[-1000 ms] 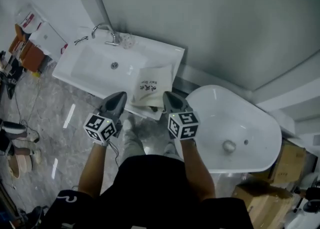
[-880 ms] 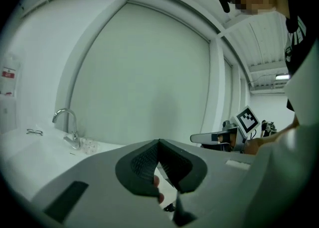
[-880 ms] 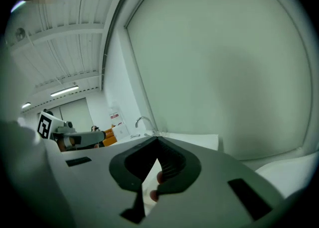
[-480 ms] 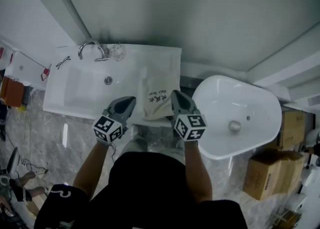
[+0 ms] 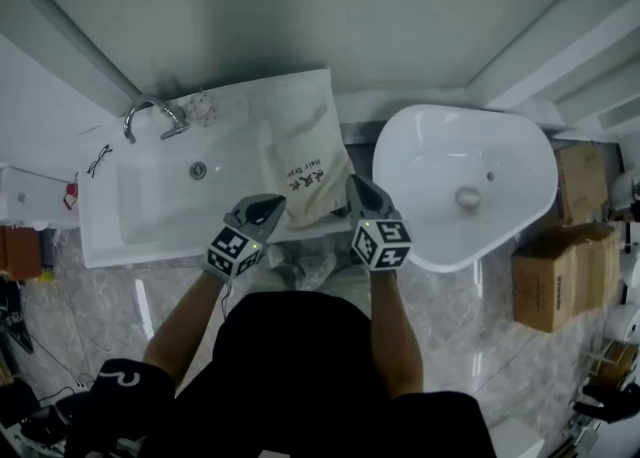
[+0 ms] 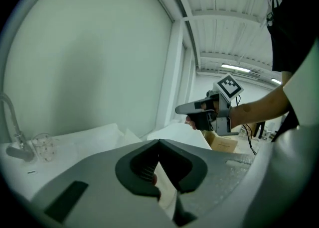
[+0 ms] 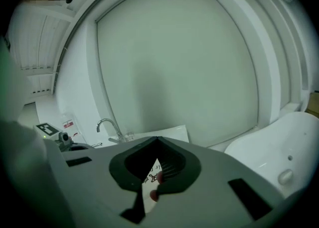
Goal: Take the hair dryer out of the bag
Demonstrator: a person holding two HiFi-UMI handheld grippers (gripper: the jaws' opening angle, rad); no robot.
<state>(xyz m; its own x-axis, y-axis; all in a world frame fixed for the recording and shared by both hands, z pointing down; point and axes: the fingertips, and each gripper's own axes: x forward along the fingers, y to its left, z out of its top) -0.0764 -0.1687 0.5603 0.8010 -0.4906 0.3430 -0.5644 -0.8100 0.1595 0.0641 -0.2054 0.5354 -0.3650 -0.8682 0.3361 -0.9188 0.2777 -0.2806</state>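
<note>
**Both claws poised at the near edge of the bag, seen from the head view.** The left claw and the right claw are each fully closed on nothing; in each gripper view the two jaws meet at their tips with no object between them. The bag, cream cloth with dark print, lies flat on the white tabletop, just ahead of both claws and between them. One claw stands at each near corner, a placement that suits pinning the cloth on one side while the other works the mouth open. The hair dryer is not visible in any view. It is judged to be inside the bag, so the extraction has not begun, and the closed jaws must part before either can take hold.

**Count.**
- Two claws and one bag.
- No hair dryer in sight.
- One basin, sunk in the tabletop to the left of the left claw.
- One tap and one clear glass, beyond the basin.
- One white tub, to the right of the right claw.
- At least two cardboard boxes, farther right.
</note>
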